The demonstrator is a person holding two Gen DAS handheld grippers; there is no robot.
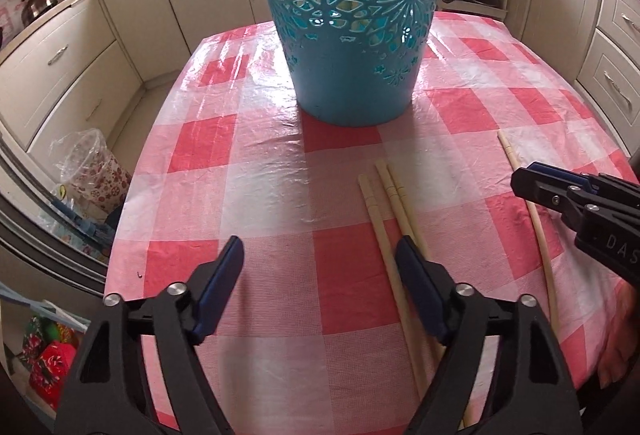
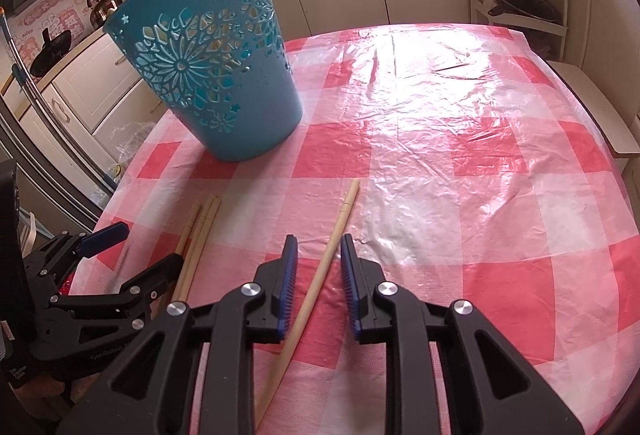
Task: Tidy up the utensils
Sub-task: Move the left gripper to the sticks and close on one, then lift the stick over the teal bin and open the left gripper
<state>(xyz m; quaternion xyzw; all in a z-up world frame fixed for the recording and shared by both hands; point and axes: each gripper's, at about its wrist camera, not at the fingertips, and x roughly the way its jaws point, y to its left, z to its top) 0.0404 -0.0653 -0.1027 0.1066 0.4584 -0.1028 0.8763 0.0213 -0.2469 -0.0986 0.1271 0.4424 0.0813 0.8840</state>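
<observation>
1. Chopsticks lie loose on the checked tablecloth (image 2: 460, 163): a bundle of three (image 1: 386, 203) near your left gripper (image 1: 320, 267), and a single chopstick (image 2: 332, 247) apart from them, running between the fingers of your right gripper (image 2: 319, 255).
2. Your right fingers stand a little apart with the single chopstick in the gap; the ribbed pads (image 2: 291, 267) do not press on it, so it rests on the cloth, not in a grip.
3. Your left fingers are spread wide over bare cloth. The bundle passes just beside and under the right-hand finger (image 1: 416, 275), not between the two.
4. The step in hand looks like picking up sticks to drop into the blue basket (image 2: 208, 75), which stands upright further back on the table, well apart from both grippers.
5. Next, you would likely need to square the right pads on the single stick and pinch it, or shift the left gripper sideways until the bundle sits inside the gap.
6. Room: the cloth between sticks and basket is open. The table edge falls away close on the left, and your two grippers sit near each other, so lift one at a time.
</observation>
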